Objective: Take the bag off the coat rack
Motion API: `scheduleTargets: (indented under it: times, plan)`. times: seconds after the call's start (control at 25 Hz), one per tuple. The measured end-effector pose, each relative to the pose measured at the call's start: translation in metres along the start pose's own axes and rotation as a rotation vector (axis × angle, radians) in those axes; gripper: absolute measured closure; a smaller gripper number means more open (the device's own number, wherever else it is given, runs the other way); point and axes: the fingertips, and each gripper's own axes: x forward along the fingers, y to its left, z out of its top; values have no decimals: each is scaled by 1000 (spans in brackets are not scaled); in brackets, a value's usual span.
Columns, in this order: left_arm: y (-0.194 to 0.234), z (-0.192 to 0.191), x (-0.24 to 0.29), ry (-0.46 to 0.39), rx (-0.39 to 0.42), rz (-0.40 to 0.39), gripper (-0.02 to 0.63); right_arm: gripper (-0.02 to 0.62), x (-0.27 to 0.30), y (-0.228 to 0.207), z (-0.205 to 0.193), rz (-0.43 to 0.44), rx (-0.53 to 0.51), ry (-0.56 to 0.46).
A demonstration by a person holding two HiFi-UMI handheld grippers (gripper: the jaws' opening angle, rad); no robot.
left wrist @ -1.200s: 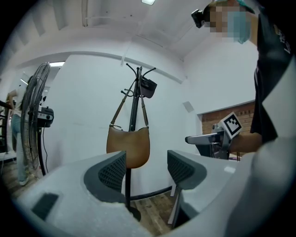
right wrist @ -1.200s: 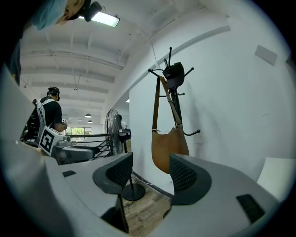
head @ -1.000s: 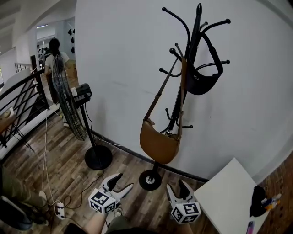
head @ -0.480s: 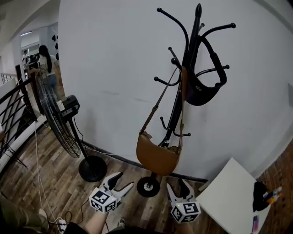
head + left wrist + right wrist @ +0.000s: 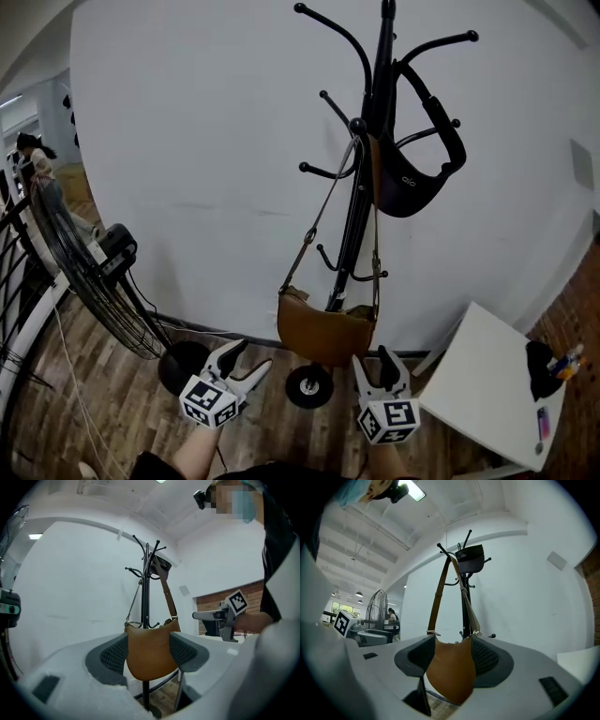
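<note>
The smooth tan crescent bag (image 5: pixel 323 330) hangs by a long strap from a hook on the thin black rack (image 5: pixel 354 216), below a black bag (image 5: pixel 412 187). Beneath it, the left gripper (image 5: pixel 251 356) and right gripper (image 5: pixel 372 359) tilt upward. Both pairs of ribbed fingers are spread wide and hold nothing.

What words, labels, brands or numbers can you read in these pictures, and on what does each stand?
No text reads clearly.
Pale logo on the black fabric bag hanging on the black metal coat rack: too small to read.
Square markers on the left gripper and right gripper: patterns only, no letters.
</note>
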Motion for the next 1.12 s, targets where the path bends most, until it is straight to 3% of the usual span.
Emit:
scheduleTargets:
  times: [0.24, 0.44, 0.84, 1.12]
  plan:
    - [26, 24, 30, -50, 32, -69, 345, 377, 17, -10, 32, -109, -48, -69]
    - [36, 43, 59, -95, 39, -91, 348, 383, 33, -20, 54, -144, -86, -110]
    - [54, 81, 122, -143, 121, -98, 351, 393, 81, -35, 81, -126, -145, -141]
    - [60, 90, 155, -140, 136, -67, 351, 410, 106, -41, 90, -80, -202, -144]
